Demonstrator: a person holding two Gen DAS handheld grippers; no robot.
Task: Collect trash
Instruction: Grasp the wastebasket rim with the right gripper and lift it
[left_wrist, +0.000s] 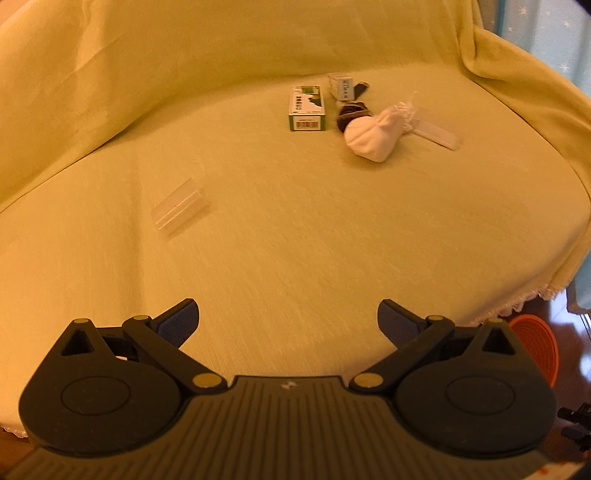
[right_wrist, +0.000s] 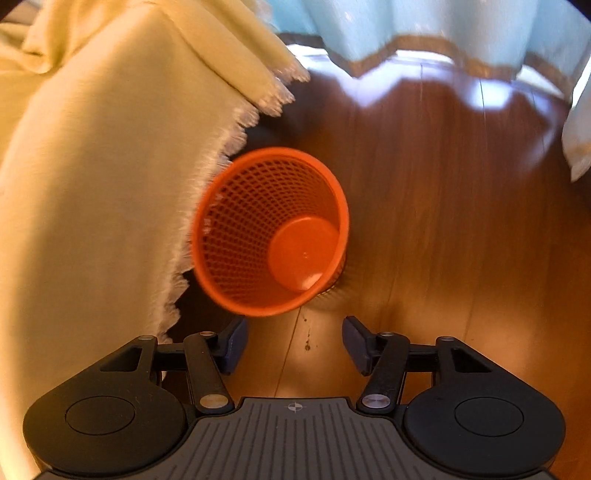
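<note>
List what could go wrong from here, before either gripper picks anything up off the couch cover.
1. The clear plastic box nearly blends into the yellow cover; it may be overlooked or gripped badly.
2. The white pouch touches the dark item and a clear piece; a grab could drag neighbours along.
3. The orange basket sits against the cover's fringe; drops could catch on it.

In the left wrist view the orange basket (left_wrist: 535, 347) was mostly hidden behind the tool's housing and the fringed cover (left_wrist: 295, 221). Print on the green box (left_wrist: 306, 108) stayed unreadable; a dark item (left_wrist: 351, 110) lay half-hidden behind the white bundle (left_wrist: 371, 134).
</note>
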